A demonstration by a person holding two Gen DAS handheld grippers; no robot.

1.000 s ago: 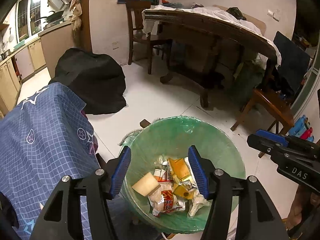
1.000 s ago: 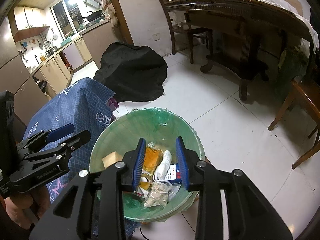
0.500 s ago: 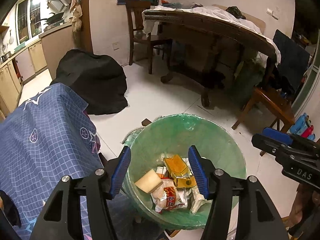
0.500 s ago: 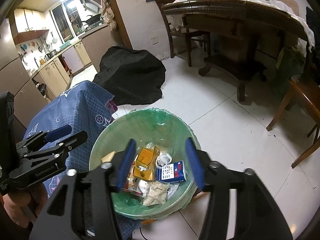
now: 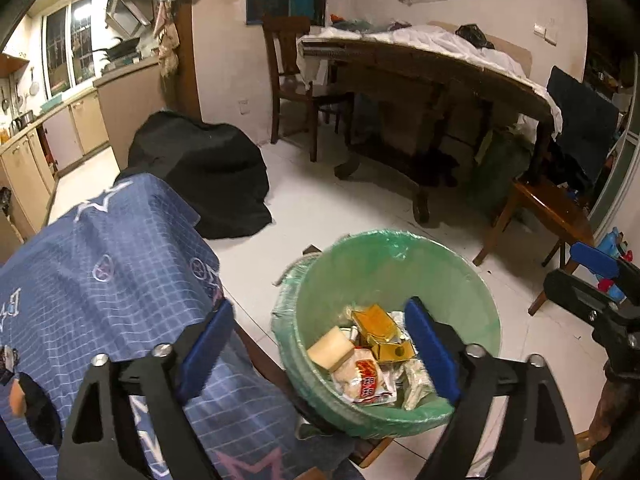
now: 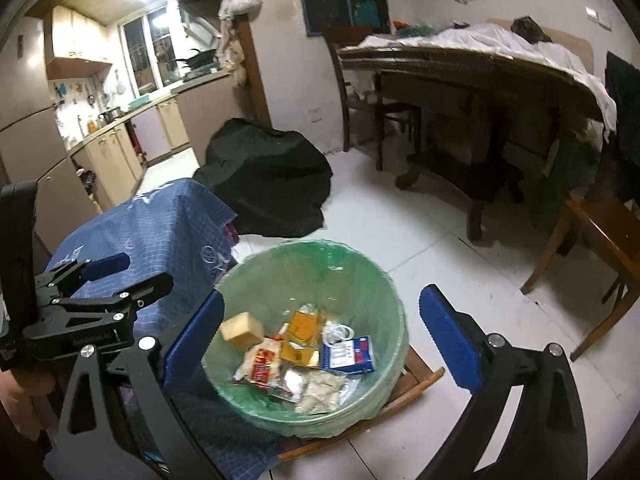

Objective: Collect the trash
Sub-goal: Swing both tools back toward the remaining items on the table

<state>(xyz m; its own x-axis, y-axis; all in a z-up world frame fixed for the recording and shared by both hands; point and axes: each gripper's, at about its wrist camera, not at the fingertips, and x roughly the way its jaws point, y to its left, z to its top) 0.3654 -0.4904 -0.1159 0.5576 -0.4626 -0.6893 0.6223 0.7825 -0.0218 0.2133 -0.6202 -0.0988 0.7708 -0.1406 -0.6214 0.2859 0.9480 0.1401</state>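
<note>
Both claws gaping wide and empty, jaws just opened: left gripper [image 5: 320,344] low in its frame, right gripper [image 6: 320,328] likewise, nothing between the blue pads of either. Beneath them, lower centre, round bin lined with a green plastic bag [image 5: 400,252], holding a yellow box [image 5: 378,320], a tan sponge block [image 5: 330,348], a red-and-white snack packet [image 5: 364,376] and a blue-and-white packet [image 6: 348,354]. To the left, blue checked cloth [image 5: 100,280]; beyond, black cloth heap [image 5: 200,168] on white tiled floor [image 5: 320,208], dark wooden table [image 5: 420,60] upper right.
</note>
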